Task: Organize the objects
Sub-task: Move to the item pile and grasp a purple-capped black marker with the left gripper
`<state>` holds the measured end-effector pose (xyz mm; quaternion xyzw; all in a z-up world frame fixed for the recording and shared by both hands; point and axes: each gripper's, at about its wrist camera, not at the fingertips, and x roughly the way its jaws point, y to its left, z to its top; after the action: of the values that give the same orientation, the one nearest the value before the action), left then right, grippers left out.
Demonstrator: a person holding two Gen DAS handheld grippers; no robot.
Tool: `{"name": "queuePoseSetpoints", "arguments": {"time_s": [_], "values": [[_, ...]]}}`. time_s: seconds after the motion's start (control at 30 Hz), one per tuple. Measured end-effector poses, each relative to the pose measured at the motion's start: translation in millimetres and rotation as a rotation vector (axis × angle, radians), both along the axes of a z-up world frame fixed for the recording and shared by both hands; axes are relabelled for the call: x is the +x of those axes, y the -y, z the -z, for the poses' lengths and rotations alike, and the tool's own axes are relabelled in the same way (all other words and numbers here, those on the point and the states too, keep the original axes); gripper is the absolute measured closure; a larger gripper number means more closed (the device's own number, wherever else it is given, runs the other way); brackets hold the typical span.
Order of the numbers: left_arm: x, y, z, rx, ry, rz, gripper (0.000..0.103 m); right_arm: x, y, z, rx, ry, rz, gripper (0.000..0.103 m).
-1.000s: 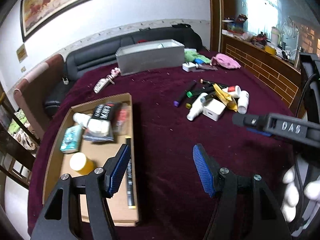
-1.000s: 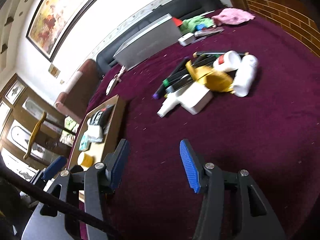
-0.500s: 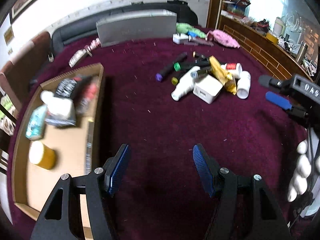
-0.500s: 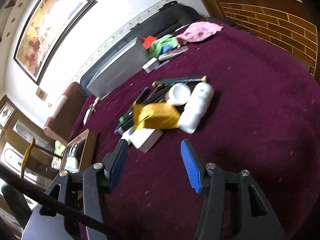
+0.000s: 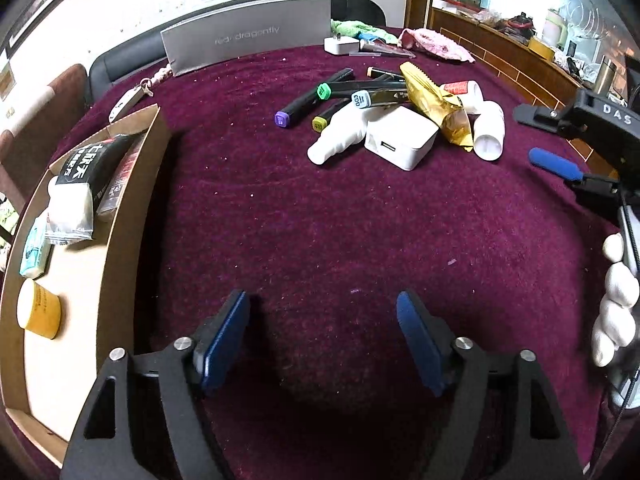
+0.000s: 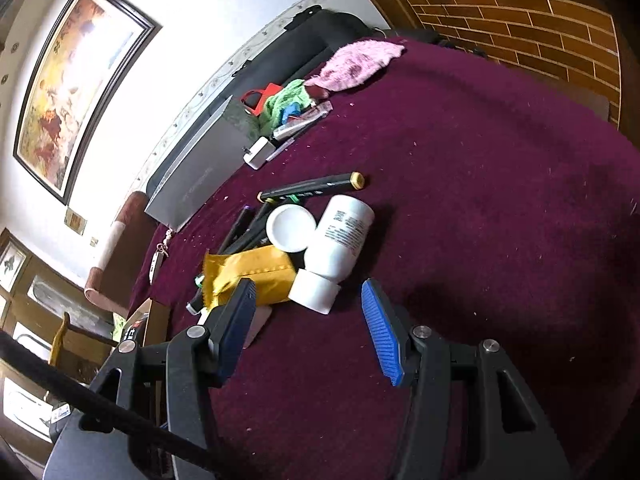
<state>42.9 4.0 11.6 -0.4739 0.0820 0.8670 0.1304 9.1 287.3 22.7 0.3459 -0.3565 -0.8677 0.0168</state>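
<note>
Left wrist view shows the left gripper (image 5: 322,336) over bare maroon tablecloth (image 5: 320,220), its jaws opening with nothing between them. A cardboard tray (image 5: 132,208) at the table's left edge holds packets and a yellow tub (image 5: 38,314). Toward the far right side lies a pile: markers (image 5: 312,98), white charger (image 5: 400,142), gold packet (image 5: 436,100), white bottle (image 6: 340,240). The right gripper (image 6: 308,320) hovers just before that bottle, jaws apart and empty.

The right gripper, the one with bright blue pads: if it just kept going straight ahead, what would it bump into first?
Probably the white bottle lying on its side, cap end nearest the right gripper. The yellow packet sits just beside that line; depth is hard to judge.
</note>
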Motion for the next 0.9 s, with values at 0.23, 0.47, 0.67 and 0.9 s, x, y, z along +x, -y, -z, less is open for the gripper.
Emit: {"name": "queuePoseSetpoints", "arguments": {"time_s": [0.23, 0.47, 0.67, 0.9], "values": [[-3, -9, 5, -0.004, 0.011, 0.059, 0.001, 0, -5, 7, -0.025, 0.009, 0.004, 0.049], [-13, -7, -1, 0.023, 0.077, 0.075, 0.003, 1, -7, 11, -0.044, 0.021, 0.003, 0.049], [-72, 0, -55, 0.031, -0.068, 0.008, 0.003, 3, -10, 13, -0.078, 0.021, 0.000, 0.047], [-176, -22, -52, 0.028, -0.068, 0.017, 0.042, 3, -11, 14, -0.108, 0.020, -0.020, 0.046]]}}
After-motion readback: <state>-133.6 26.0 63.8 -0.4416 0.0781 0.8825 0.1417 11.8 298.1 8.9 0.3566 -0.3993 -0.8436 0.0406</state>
